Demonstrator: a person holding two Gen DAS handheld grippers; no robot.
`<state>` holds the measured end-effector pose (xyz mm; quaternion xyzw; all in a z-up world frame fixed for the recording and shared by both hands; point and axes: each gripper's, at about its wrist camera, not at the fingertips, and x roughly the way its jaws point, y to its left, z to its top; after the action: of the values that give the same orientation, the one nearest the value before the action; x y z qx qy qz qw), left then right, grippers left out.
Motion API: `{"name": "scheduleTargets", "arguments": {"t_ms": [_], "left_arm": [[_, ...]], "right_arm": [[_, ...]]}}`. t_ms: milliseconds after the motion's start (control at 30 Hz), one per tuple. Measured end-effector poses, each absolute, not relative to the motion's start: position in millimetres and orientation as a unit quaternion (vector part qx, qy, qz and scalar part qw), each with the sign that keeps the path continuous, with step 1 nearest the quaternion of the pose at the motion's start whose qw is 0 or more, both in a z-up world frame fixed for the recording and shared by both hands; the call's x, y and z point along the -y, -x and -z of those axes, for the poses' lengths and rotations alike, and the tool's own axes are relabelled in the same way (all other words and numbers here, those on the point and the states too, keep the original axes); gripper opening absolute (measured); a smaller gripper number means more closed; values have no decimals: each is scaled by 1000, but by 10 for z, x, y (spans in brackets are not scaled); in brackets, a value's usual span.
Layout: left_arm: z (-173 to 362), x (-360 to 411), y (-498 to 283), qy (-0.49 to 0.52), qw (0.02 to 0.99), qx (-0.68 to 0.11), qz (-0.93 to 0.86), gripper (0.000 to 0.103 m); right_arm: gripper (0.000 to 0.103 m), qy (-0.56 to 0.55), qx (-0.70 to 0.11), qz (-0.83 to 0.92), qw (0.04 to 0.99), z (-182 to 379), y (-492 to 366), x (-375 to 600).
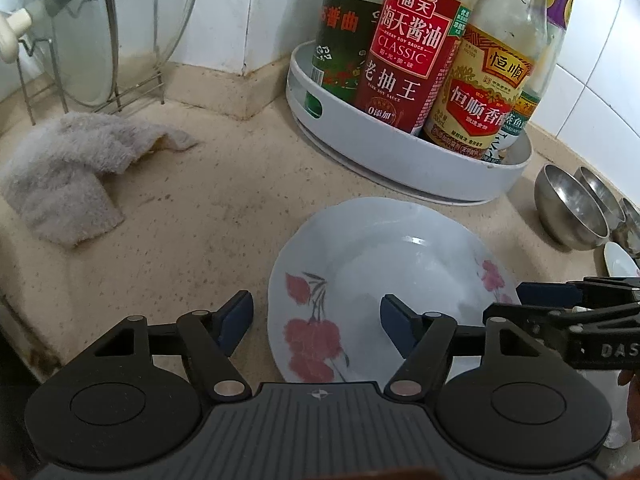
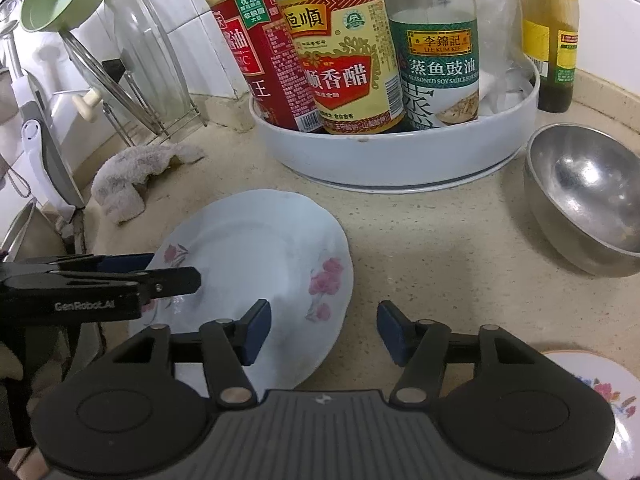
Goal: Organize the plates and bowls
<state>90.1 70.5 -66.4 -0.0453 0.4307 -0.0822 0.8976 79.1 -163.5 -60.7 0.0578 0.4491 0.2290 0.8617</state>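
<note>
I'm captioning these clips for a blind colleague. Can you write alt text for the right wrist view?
An open right gripper straddles the near rim of a white flowered plate on a beige counter, with the left gripper over the plate's left side. Behind stand a tray of sauce bottles and a steel bowl.

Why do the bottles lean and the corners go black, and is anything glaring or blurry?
Both wrist views: a fisheye lens bends the bottles outward and blackens the corners. Left wrist view: a small glare streak on the flowered plate. Right wrist view: soft highlights inside the steel bowl. Both look reasonably sharp.
</note>
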Motion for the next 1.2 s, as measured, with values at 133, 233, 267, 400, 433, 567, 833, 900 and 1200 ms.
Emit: {"name": "scheduleTargets", "arguments": {"t_ms": [133, 233, 267, 400, 433, 567, 833, 900, 1200], "left_arm": [[675, -669, -893, 44, 898, -427, 93, 80], [681, -634, -889, 39, 899, -425, 100, 84], [684, -625, -890, 34, 899, -424, 102, 84], [692, -626, -890, 28, 901, -418, 108, 84], [696, -632, -886, 27, 903, -415, 109, 83], [712, -583, -862, 7, 908, -405, 104, 78], [688, -596, -887, 19, 910, -404, 94, 73], [665, -614, -876, 31, 911, -400, 96, 72], [620, -485, -883, 20, 910, -400, 105, 72]], "right_arm": [[97, -64, -454, -235, 857, 630, -775, 1601], [98, -43, -452, -239, 858, 635, -717, 1524], [96, -39, -450, -241, 859, 634, -699, 1507], [89, -46, -441, -232, 865, 640, -695, 1503], [84, -53, -439, -225, 868, 639, -700, 1514], [42, -51, -435, -230, 869, 615, -730, 1504], [26, -101, -445, -206, 866, 628, -826, 1659], [26, -98, -444, -203, 867, 620, -813, 1662], [25, -110, -449, -190, 866, 586, -744, 1772]]}}
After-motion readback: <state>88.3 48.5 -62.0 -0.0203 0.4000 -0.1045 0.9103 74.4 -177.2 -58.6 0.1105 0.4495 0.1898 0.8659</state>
